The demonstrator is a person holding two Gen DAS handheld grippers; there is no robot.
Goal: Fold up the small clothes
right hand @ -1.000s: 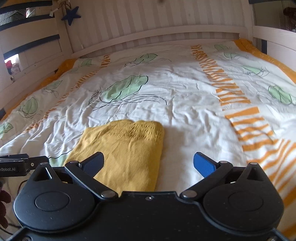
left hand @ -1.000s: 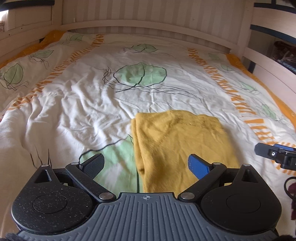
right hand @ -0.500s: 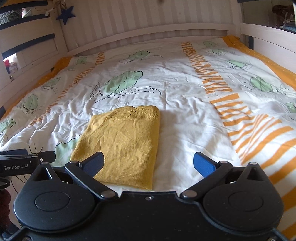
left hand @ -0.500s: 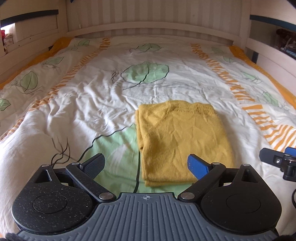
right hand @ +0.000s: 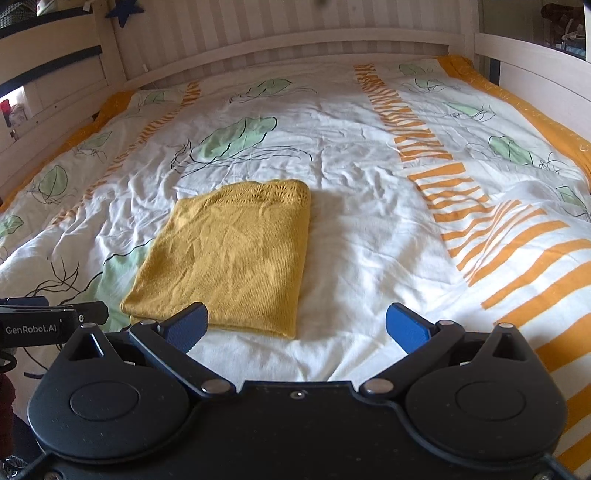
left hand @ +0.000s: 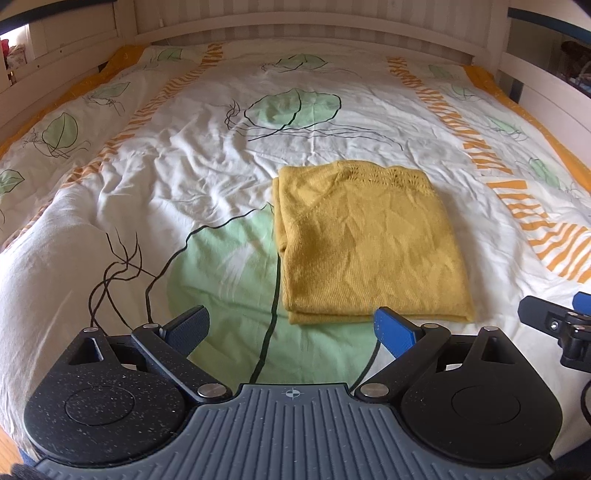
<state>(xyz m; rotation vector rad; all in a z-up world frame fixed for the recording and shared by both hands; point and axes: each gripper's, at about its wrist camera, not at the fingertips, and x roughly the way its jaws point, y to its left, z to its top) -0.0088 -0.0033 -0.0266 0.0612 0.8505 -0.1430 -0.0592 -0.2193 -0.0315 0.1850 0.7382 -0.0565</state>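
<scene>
Left tongs (left hand: 291, 328) spread wide, empty | right tongs (right hand: 297, 325) spread wide, empty | folded yellow garment (left hand: 365, 243) flat on bed (left hand: 207, 177), layered left edge partly hidden | bare quilt around.

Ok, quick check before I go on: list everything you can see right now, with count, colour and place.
Knit garment: one, mustard yellow, folded into a rectangle, lying mid-bed on the duvet.
Duvet: one, white with green leaves and orange stripes, covering the bed.
Bed frame: one, pale wood, slatted headboard and side rails around the duvet.
Star: one, dark blue, hanging top left by the headboard.
Left gripper: open, empty, near the garment's near edge.
Right gripper: open, empty, beside the left one.
</scene>
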